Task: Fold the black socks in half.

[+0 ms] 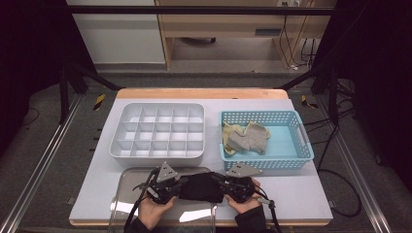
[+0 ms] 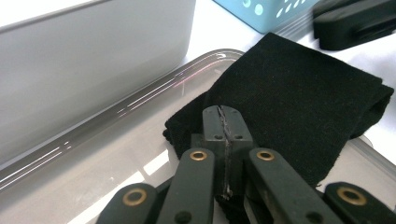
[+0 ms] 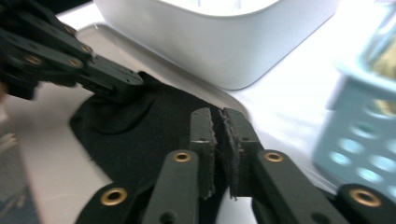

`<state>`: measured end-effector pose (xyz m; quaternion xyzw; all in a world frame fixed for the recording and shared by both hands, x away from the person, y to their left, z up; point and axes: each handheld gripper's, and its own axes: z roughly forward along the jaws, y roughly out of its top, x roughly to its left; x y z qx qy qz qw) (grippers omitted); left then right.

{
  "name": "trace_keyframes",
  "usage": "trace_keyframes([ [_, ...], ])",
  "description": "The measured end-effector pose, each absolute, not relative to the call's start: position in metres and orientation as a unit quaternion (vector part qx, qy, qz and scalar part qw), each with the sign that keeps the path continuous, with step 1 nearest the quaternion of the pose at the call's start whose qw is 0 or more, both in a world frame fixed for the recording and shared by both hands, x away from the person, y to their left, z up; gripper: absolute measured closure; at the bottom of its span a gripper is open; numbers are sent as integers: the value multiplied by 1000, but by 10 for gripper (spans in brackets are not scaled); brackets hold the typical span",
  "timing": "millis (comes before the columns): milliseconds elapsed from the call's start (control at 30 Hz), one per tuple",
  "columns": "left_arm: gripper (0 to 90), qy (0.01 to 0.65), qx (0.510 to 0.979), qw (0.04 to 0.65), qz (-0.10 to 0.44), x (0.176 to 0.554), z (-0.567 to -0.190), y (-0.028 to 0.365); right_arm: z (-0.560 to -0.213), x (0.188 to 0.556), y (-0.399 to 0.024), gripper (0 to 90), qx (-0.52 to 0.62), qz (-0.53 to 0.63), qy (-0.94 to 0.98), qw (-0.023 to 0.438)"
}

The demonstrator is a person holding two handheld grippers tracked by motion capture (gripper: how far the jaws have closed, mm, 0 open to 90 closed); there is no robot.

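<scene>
Near the table's front edge, the left tongs [image 2: 223, 122] pinch one end of the black sock [image 1: 200, 187] over the clear tray [image 1: 127, 180]; the right tongs [image 3: 219, 125], nearly closed, grip the other end, apparently for folding.

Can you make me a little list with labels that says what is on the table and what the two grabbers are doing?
Held thing: black cloth, folded, lying partly on the clear tray
Left hand-held gripper: shut on the black cloth's edge
Right hand-held gripper: jaws nearly together over the cloth's other end; grip unclear
Behind the tray: white divided box, compartments bare
Right side: blue basket holding grey and yellowish socks
</scene>
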<state>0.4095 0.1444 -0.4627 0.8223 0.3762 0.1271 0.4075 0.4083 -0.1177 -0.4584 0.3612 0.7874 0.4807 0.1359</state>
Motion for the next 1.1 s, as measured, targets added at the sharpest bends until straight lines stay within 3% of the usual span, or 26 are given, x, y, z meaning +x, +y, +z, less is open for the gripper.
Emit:
trace_keyframes([
  [233, 895, 377, 822, 408, 128, 409, -463, 144, -467, 392, -137, 656, 378, 478, 784, 115],
  [500, 895, 375, 823, 407, 131, 409, -463, 144, -483, 389, -133, 620, 392, 466, 788, 89],
  [633, 895, 375, 823, 406, 132, 409, -463, 144, -489, 388, -129, 644, 395, 455, 794, 85],
  [900, 895, 376, 822, 407, 131, 409, -464, 144, -491, 388, -129, 845, 404, 457, 790, 60],
  [1100, 894, 377, 820, 411, 127, 409, -464, 143, -482, 389, -134, 872, 406, 457, 788, 75],
])
